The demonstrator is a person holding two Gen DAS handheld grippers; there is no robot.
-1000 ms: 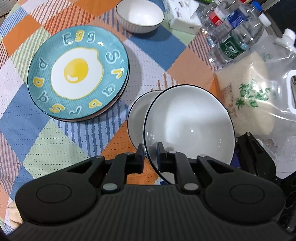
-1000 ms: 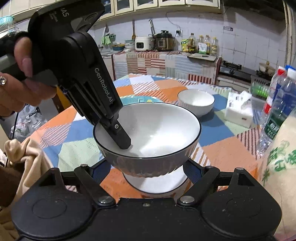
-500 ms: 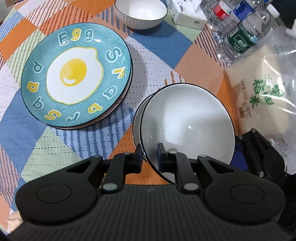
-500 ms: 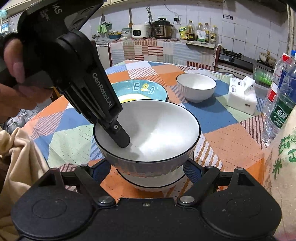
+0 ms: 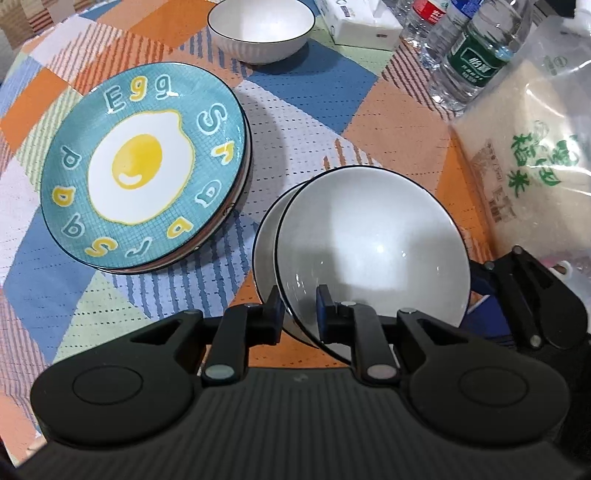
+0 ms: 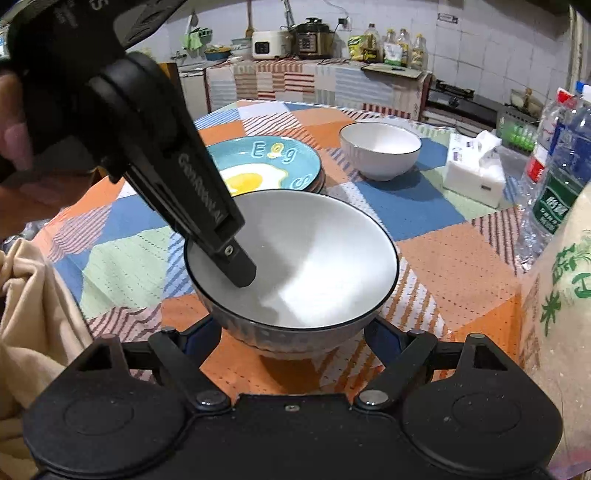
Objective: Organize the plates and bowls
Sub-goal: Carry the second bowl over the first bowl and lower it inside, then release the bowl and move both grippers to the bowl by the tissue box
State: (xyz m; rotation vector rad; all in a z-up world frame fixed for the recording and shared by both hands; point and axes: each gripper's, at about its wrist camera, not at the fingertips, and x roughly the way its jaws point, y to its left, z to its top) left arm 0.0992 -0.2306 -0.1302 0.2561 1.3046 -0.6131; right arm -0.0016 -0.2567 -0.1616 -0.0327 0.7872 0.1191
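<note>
White bowl point(image 5: 369, 236), rim pinched by the left hand-held gripper point(image 5: 299, 317), sits between the spread right hand-held gripper's point(image 6: 295, 332) fingers.

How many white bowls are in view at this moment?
3. The held bowl is gripped at its rim by the left gripper; a second bowl sits directly beneath it; the far bowl stands alone beyond the egg plate.
</note>
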